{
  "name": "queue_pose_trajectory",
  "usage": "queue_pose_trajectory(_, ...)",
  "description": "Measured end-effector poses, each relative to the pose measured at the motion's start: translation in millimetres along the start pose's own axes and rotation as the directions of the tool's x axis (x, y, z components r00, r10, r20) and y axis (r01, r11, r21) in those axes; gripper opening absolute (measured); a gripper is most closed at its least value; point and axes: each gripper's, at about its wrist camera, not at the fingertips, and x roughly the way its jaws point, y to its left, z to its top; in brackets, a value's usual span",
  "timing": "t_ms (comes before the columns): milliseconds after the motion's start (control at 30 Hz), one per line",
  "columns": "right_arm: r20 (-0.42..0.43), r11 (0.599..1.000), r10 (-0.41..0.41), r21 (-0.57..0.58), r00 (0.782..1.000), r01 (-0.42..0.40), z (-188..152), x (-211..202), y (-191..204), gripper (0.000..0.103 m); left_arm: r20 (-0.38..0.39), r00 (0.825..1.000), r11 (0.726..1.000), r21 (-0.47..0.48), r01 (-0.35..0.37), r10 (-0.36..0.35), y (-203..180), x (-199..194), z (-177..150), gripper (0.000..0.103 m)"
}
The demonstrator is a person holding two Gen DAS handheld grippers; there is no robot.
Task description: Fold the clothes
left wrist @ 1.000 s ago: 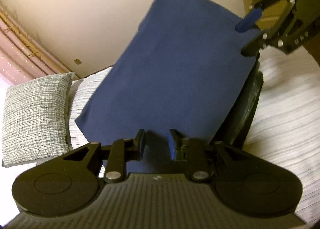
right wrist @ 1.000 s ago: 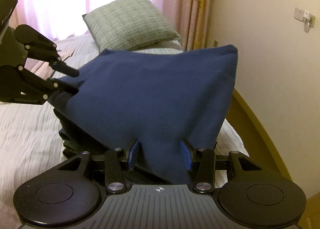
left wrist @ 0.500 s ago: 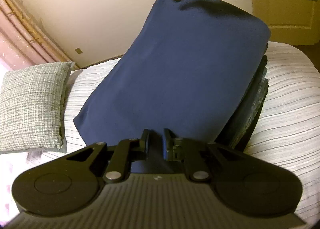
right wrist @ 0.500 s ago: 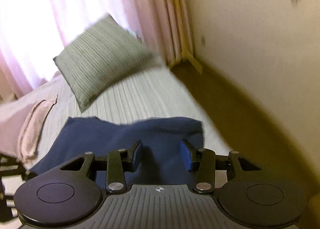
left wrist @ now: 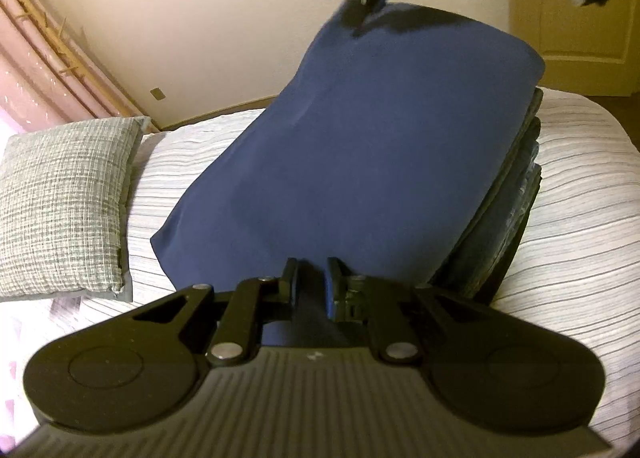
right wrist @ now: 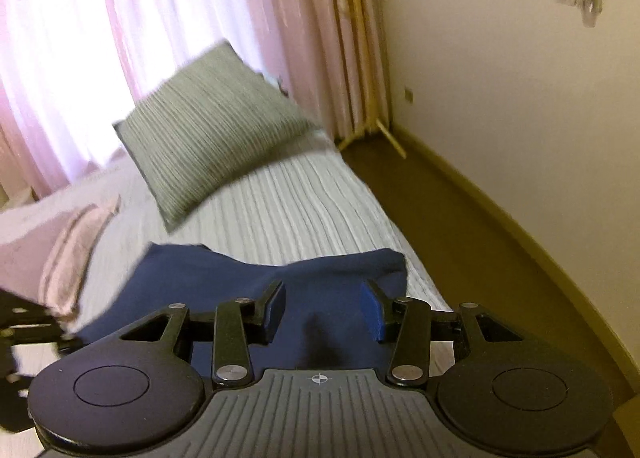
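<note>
We count one navy garment [left wrist: 360,162] on the bed [left wrist: 580,218] atop a partly hidden dark stack [left wrist: 508,218] — left claw [left wrist: 310,286] clenched on its near edge; right claw [right wrist: 323,308] released, blurred; one pillow [left wrist: 60,210].

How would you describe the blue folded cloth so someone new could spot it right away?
Start at the bed with the striped white bedspread. Away from the grey checked pillow sits a stack of dark folded clothes. The navy cloth lies on top of it, plain, smooth, and the only bright blue piece there.
</note>
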Motion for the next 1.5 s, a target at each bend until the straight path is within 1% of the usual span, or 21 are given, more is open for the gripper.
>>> queue_pose_trajectory(67, -0.01, 0.999, 0.023, 0.042, 1.0, -0.022, -21.4, -11.5, 7.5, 0.045, 0.003, 1.0, 1.0, -0.016, -0.002, 0.002, 1.1, -3.1, -1.1, 0.011)
queue_pose_trajectory(100, -0.043, 0.998, 0.034, 0.054, 0.998, -0.032, -35.6, -10.6, 9.7, 0.045, 0.004, 1.0, 1.0, -0.024, -0.003, 0.004, 1.7, -4.6, -1.7, 0.013)
queue_pose_trajectory(167, -0.099, 0.998, 0.034, 0.049, 0.994, -0.029, -59.8, -1.4, 10.8, 0.046, 0.012, 1.0, 0.999, -0.049, -0.012, 0.013, 3.0, -8.9, -2.4, 0.017)
queue_pose_trajectory(200, -0.099, 0.999, 0.029, 0.039, 0.995, -0.026, -67.9, 0.0, 10.0, 0.047, 0.016, 1.0, 0.998, -0.064, -0.017, 0.018, 3.7, -11.0, -2.8, 0.019)
queue_pose_trajectory(267, -0.087, 0.999, 0.021, 0.04, 0.996, -0.018, -67.8, -8.0, 10.7, 0.047, 0.013, 1.0, 0.997, -0.078, -0.015, 0.016, 3.2, -12.3, -3.6, 0.02)
queue_pose_trajectory(300, -0.08, 0.999, 0.017, 0.043, 0.997, -0.013, -66.4, -12.9, 11.3, 0.048, 0.011, 1.0, 0.997, -0.079, -0.012, 0.013, 2.7, -13.3, -3.2, 0.023)
queue_pose_trajectory(367, -0.057, 0.998, 0.016, 0.058, 0.998, -0.013, -67.8, -28.6, 14.5, 0.049, 0.011, 1.0, 0.997, -0.079, -0.019, 0.02, 2.6, -18.8, -0.8, 0.025)
queue_pose_trajectory(400, -0.061, 0.998, 0.017, 0.06, 0.998, -0.013, -72.4, -32.7, 16.5, 0.05, 0.013, 1.0, 0.996, -0.082, -0.025, 0.026, 2.7, -22.9, 0.3, 0.027)
queue_pose_trajectory(467, -0.082, 0.999, 0.015, 0.05, 0.997, -0.01, -82.6, -33.7, 20.5, 0.058, 0.02, 0.999, 0.994, -0.106, -0.035, 0.037, 3.0, -32.5, -1.5, 0.031)
queue_pose_trajectory(567, -0.087, 1.0, 0.004, 0.027, 0.996, -0.001, -85.5, -31.2, 25.3, 0.059, -0.004, 1.0, 0.99, -0.137, -0.032, 0.031, 2.2, -37.1, -6.9, 0.032)
queue_pose_trajectory(600, -0.075, 0.999, 0.005, 0.034, 0.997, -0.002, -82.1, -34.9, 25.5, 0.059, -0.012, 1.0, 0.991, -0.13, -0.028, 0.027, 0.0, -37.0, -8.0, 0.032)
queue_pose_trajectory(633, -0.06, 0.999, 0.005, 0.044, 0.998, -0.002, -79.0, -39.7, 25.2, 0.063, -0.014, 0.999, 0.993, -0.111, -0.033, 0.032, -2.7, -38.2, -8.1, 0.032)
queue_pose_trajectory(667, -0.046, 0.999, -0.001, 0.051, 0.999, 0.003, -76.7, -44.6, 25.2, 0.074, -0.011, 0.999, 0.995, -0.093, -0.045, 0.044, -4.1, -41.3, -8.1, 0.032)
queue_pose_trajectory(733, -0.05, 0.998, -0.009, 0.067, 0.999, 0.013, -82.3, -52.9, 28.5, 0.08, -0.003, 0.998, 0.994, -0.094, -0.064, 0.064, -4.3, -50.2, -7.6, 0.032)
queue_pose_trajectory(933, -0.081, 0.992, -0.029, 0.117, 0.996, 0.038, -105.5, -76.7, 40.5, 0.08, -0.026, 0.996, 0.975, -0.205, -0.09, 0.087, -1.8, -81.1, -26.1, 0.041)
queue_pose_trajectory(1033, -0.105, 0.985, -0.033, 0.163, 0.994, 0.05, -118.4, -85.8, 47.4, 0.081, -0.046, 0.995, 0.96, -0.263, -0.096, 0.087, -7.5, -95.4, -39.4, 0.049)
queue_pose_trajectory(1167, -0.147, 0.975, -0.027, 0.216, 0.989, 0.059, -133.5, -95.8, 58.8, 0.082, -0.05, 0.996, 0.946, -0.313, -0.087, 0.075, -20.9, -114.6, -51.0, 0.064)
queue_pose_trajectory(1233, -0.159, 0.973, -0.028, 0.222, 0.987, 0.063, -137.0, -98.6, 65.7, 0.084, -0.046, 0.997, 0.94, -0.332, -0.078, 0.067, -27.8, -124.9, -55.4, 0.066)
queue_pose_trajectory(1300, -0.168, 0.972, -0.025, 0.227, 0.985, 0.063, -138.9, -99.5, 73.6, 0.085, -0.04, 0.997, 0.936, -0.344, -0.075, 0.065, -33.1, -133.0, -59.1, 0.073)
queue_pose_trajectory(1367, -0.176, 0.971, -0.027, 0.231, 0.984, 0.068, -142.0, -103.3, 80.7, 0.087, -0.03, 0.997, 0.933, -0.352, -0.073, 0.067, -38.3, -141.4, -63.2, 0.078)
queue_pose_trajectory(1500, -0.196, 0.969, -0.072, 0.217, 0.978, 0.115, -148.1, -114.2, 100.0, 0.09, -0.013, 0.997, 0.926, -0.368, -0.08, 0.081, -43.6, -152.7, -69.7, 0.09)
